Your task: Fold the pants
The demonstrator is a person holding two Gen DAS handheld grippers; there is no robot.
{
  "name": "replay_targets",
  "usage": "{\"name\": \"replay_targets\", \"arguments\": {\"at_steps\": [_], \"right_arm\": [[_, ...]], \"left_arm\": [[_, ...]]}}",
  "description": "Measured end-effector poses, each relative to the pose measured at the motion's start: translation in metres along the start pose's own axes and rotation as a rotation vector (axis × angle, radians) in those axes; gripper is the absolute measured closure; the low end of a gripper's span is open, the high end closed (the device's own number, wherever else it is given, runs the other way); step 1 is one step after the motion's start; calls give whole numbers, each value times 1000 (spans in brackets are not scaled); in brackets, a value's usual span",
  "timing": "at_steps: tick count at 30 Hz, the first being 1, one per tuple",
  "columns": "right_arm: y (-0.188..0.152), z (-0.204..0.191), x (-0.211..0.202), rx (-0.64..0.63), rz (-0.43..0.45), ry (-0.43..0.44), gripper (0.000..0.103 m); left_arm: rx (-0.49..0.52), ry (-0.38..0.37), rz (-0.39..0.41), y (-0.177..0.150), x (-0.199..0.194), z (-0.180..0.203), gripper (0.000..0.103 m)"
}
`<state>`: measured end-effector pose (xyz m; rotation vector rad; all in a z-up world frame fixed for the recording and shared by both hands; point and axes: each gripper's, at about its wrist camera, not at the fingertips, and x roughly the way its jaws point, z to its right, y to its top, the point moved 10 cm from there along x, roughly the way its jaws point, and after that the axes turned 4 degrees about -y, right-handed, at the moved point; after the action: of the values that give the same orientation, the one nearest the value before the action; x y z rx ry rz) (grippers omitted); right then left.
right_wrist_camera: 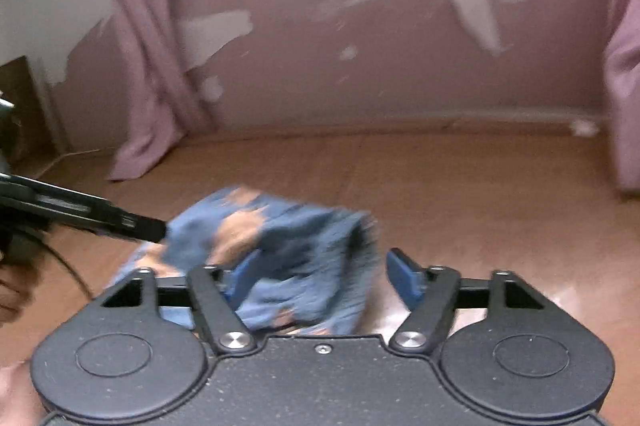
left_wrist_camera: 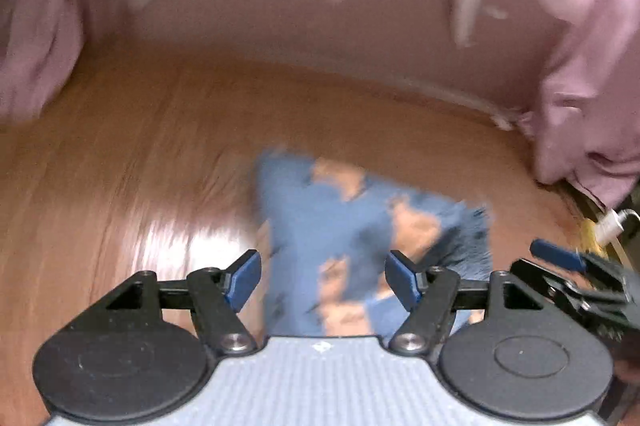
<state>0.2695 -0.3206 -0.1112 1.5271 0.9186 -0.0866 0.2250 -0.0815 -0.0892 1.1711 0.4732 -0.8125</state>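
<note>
The left gripper (left_wrist_camera: 323,278) is gaping wide over the pants (left_wrist_camera: 352,238); the right gripper (right_wrist_camera: 323,278), also wide, is straddling their bunched edge.

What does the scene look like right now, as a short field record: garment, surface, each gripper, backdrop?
garment: blue ripped jeans, bunched, blurred by motion
surface: wooden floor
left gripper: open, jeans between its fingers, not clamped
right gripper: open, jeans in front of the left finger
backdrop: pink wall with peeling paint, pink curtains at both sides
fold state: cannot tell
</note>
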Motion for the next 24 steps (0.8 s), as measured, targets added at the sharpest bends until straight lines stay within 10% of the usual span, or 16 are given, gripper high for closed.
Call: {"name": "replay_targets", "arguments": {"at_steps": [8, 14, 19, 24], "right_arm": [[-24, -5, 34, 33, -122, -71, 81], [-12, -11, -7, -9, -106, -149, 81], [-48, -7, -3, -56, -204, -205, 60], [-1, -12, -18, -81, 48, -235, 32]], "left_arm": [[-27, -35, -121, -28, 17, -17, 31], [-2, -54, -133, -40, 12, -19, 26], [56, -41, -141, -42, 3, -22, 23], [142, -14, 1, -6, -19, -18, 19]]}}
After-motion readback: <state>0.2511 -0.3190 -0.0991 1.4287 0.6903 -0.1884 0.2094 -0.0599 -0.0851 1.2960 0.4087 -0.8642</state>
